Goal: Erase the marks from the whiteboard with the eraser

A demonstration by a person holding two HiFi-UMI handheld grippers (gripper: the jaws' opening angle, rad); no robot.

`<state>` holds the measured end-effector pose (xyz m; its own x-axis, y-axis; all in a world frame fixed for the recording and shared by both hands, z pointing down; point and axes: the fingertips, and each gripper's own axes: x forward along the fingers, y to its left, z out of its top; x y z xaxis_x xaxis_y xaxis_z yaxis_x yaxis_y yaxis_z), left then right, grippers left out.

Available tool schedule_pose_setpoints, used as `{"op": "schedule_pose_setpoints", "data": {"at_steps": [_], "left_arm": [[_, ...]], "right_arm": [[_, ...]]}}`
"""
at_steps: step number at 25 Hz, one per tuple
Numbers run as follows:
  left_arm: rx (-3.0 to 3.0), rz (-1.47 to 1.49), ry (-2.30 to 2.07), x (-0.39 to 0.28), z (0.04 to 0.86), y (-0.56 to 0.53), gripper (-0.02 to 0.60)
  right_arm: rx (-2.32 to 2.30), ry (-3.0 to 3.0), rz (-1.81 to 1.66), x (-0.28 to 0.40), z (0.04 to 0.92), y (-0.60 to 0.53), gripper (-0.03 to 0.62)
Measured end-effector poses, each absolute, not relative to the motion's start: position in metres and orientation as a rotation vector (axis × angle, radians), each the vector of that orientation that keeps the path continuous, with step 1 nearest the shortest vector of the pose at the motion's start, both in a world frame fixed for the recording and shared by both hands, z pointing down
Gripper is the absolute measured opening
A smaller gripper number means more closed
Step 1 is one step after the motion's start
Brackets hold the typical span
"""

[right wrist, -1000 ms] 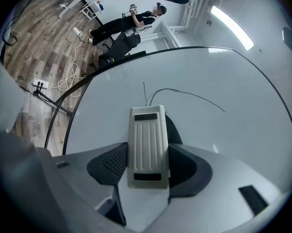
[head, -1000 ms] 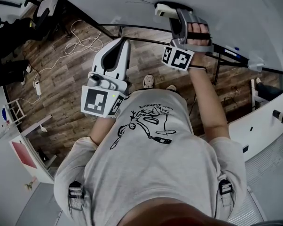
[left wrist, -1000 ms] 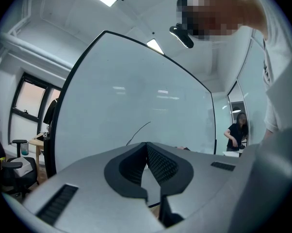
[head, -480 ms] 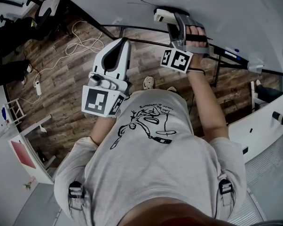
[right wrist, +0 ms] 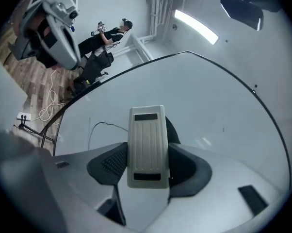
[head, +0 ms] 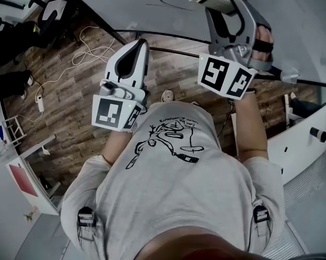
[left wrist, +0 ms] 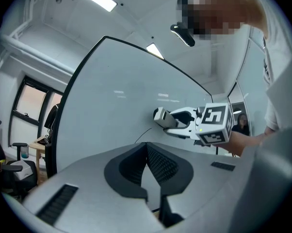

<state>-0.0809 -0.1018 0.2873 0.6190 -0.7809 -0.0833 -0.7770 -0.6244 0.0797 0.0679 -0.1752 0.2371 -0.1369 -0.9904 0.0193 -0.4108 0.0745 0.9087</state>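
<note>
Eraser: pale ribbed block, judged light, stiff, smooth-sided (best gripped across its width); was clamped so in the right gripper, facing the whiteboard near its framed edge, just beside a thin drawn line. Left gripper was pinched closed, empty

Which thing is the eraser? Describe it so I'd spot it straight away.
Start at the big dark-framed whiteboard. In front of it, the jaws of the right gripper clamp the eraser: a pale ribbed block with two dark slots, unlike the thin black line drawn beside it.
</note>
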Motion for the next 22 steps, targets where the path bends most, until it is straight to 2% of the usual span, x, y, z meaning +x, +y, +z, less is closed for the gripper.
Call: {"op": "schedule_pose_setpoints", "data": {"at_steps": [7, 22], "left_arm": [[2.797, -0.188, -1.366, -0.086, 0.28, -0.106, 0.021], [2.776, -0.199, -1.404, -0.093, 0.281, -0.108, 0.021]], "right_arm": [[1.471, -1.605, -1.118, 0.068, 0.175, -0.184, 0.259], [1.46, -1.564, -1.086, 0.062, 0.198, -0.211, 0.258]]}}
